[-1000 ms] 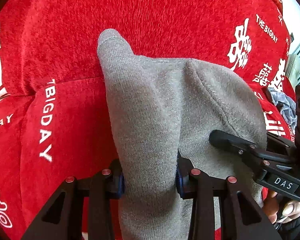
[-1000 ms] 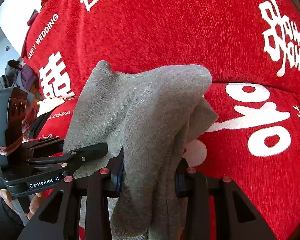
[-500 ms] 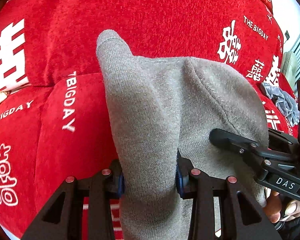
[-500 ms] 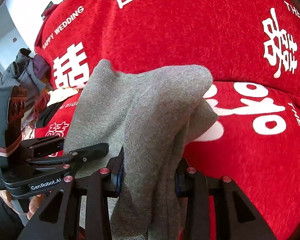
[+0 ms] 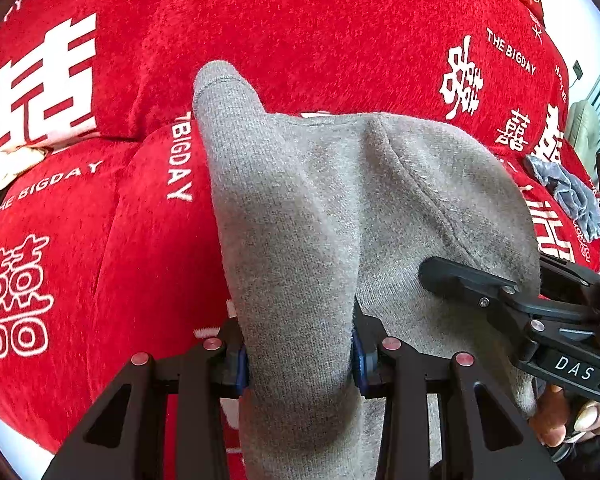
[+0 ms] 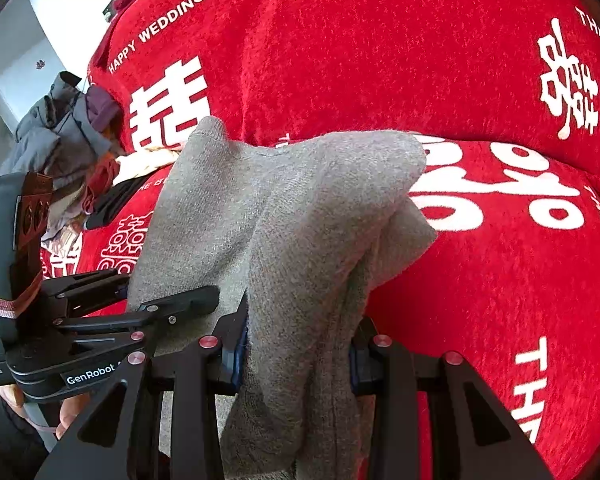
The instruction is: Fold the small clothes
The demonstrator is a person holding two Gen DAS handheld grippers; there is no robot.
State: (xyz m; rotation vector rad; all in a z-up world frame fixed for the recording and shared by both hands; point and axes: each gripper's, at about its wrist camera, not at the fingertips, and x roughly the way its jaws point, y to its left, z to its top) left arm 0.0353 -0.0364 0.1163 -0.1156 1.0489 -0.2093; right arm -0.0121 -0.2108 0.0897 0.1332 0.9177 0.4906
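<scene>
A small grey knitted garment hangs between both grippers above a red sofa cover. My left gripper is shut on one bunched edge of it; a sleeve or corner sticks up at the upper left. My right gripper is shut on the other bunched edge of the garment. Each gripper shows in the other's view: the right one at the right of the left wrist view, the left one at the left of the right wrist view. The fingertips are buried in cloth.
A red sofa cover with white lettering fills the background. A crumpled grey cloth lies on it at the far right. A pile of grey and purple clothes sits at the sofa's left end, against a white wall.
Both grippers have carried the grey garment sideways along the sofa; the lettering behind has shifted. The grip and the garment's shape are unchanged.
</scene>
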